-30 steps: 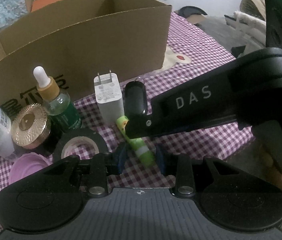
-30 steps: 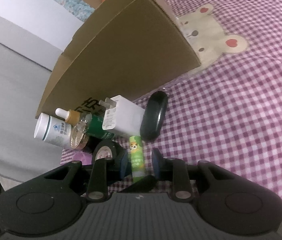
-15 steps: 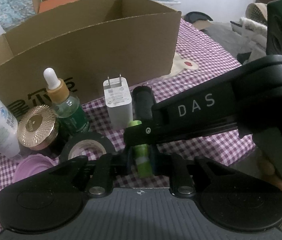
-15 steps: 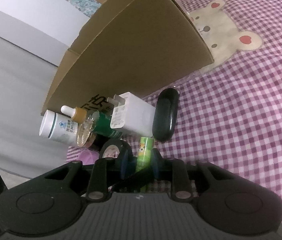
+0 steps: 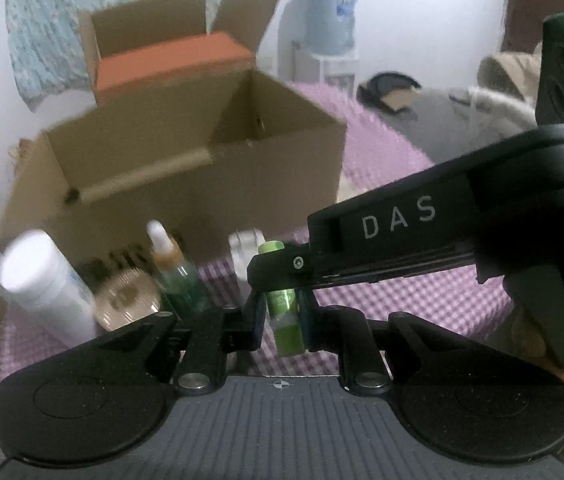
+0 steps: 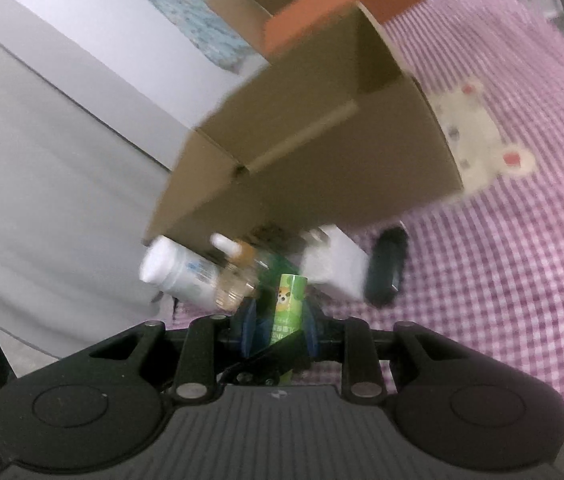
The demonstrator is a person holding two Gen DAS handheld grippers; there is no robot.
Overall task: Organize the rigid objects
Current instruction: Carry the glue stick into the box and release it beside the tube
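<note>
Both claws, left claw [image 5: 280,320] and right claw [image 6: 276,330], clench one green tube [image 5: 285,320]; next, carry it toward the cardboard box [image 5: 186,168] at twelve o'clock.

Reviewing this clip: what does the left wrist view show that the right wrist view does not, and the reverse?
Only the left wrist view shows the right tool's arm marked DAS reaching in from the right, a blue water jug by the far wall, and the left tool closed on the lower part of the green tube.

Only the right wrist view shows the black oval case, the bear print and the tube's cartoon label.

Both show the cardboard box, white bottle, dropper bottle, white charger and checked cloth.
</note>
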